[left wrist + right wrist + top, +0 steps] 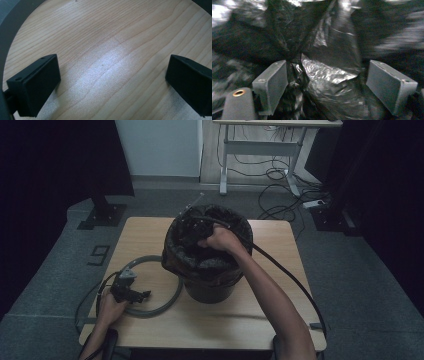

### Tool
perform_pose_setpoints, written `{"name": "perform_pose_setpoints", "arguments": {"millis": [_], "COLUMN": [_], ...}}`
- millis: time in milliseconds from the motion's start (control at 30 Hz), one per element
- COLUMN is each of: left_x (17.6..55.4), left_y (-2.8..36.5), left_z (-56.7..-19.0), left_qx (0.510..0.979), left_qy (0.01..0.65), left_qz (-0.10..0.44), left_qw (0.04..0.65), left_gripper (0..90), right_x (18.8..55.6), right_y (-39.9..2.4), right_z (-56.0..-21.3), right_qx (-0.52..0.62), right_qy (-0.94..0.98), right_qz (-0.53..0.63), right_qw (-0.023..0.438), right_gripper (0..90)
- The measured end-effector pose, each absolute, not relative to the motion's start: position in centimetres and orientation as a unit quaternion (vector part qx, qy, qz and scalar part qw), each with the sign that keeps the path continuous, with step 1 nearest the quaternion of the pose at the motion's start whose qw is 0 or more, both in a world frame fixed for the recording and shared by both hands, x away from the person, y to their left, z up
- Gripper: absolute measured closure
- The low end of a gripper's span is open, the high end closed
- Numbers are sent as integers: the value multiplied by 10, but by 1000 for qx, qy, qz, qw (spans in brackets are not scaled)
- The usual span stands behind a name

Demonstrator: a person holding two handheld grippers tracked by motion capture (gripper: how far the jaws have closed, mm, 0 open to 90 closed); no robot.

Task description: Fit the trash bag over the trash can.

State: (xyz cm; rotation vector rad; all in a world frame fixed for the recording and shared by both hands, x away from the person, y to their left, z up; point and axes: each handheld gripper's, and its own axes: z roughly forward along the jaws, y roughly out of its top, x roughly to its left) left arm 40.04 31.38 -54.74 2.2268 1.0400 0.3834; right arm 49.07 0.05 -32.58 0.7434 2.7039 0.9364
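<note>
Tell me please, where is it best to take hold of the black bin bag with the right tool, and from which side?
Grip a raised crease of the black bin bag inside the bin, coming from above through its open top. The film is loose and crumpled, so a fold probably pinches more easily than a flat part. The right tool stands open over one.

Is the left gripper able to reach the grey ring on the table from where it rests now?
Probably yes. The left gripper sits on the table inside the grey ring, jaws open, and nothing stands between them. The bin is off to the side.
</note>
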Motion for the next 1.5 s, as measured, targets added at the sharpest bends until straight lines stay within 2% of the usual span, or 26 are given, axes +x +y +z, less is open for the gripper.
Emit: {"name": "perform_pose_setpoints", "arguments": {"millis": [233, 567, 700, 900, 1167, 1500], "left_x": [401, 401, 401, 400, 400, 400], "left_y": [314, 314, 314, 314, 314, 314], "left_z": [-547, -547, -547, -547, -547, -548], "left_qx": [847, 847, 847, 846, 845, 843], "left_qy": [397, 397, 398, 401, 403, 405], "left_qz": [146, 146, 146, 147, 148, 149], "left_qw": [321, 321, 321, 321, 320, 320], "left_gripper": [0, 0, 0, 0, 0, 0], "right_x": [489, 483, 479, 466, 441, 421], "right_y": [-52, -111, -131, -166, -210, -250], "right_z": [-291, -270, -268, -269, -275, -318], "right_qx": [260, 280, 293, 305, 321, 356], "right_qy": [893, 877, 870, 862, 839, 822], "right_qz": [345, 358, 363, 370, 399, 411], "right_qw": [128, 154, 156, 165, 181, 172], "right_gripper": [141, 123, 32, 0, 0, 0]}}
